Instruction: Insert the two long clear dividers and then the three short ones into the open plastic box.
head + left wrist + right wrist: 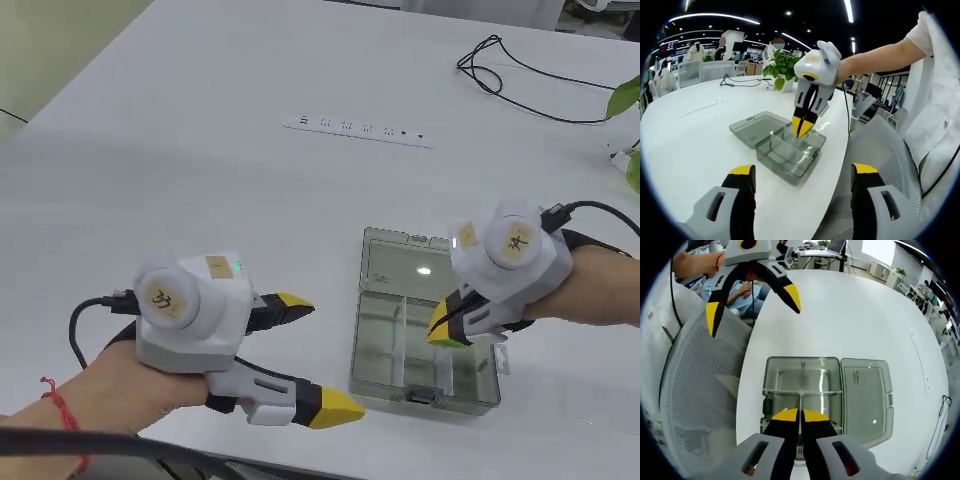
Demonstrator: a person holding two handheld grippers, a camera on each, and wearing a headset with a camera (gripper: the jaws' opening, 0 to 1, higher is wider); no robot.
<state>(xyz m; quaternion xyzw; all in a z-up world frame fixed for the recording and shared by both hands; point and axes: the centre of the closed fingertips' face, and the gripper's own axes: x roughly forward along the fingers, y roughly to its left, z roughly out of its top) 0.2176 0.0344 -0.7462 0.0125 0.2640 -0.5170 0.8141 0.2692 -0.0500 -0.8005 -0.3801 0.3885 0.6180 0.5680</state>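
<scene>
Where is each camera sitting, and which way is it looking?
Head view: on the person's head, looking down at the box; left gripper, right gripper and arms show.
Left gripper view: on that gripper, facing the box and right gripper; own open jaws below.
Right gripper view: above the box, looking down; own jaws shut on a divider, left gripper ahead.
All three share the box.

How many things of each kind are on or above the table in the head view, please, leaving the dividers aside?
Grippers: 2, the left gripper open, the right gripper shut on a clear divider
Plastic box: 1
Power strip: 1
Loose black cable: 1
Plant: 1
Total: 6
</scene>
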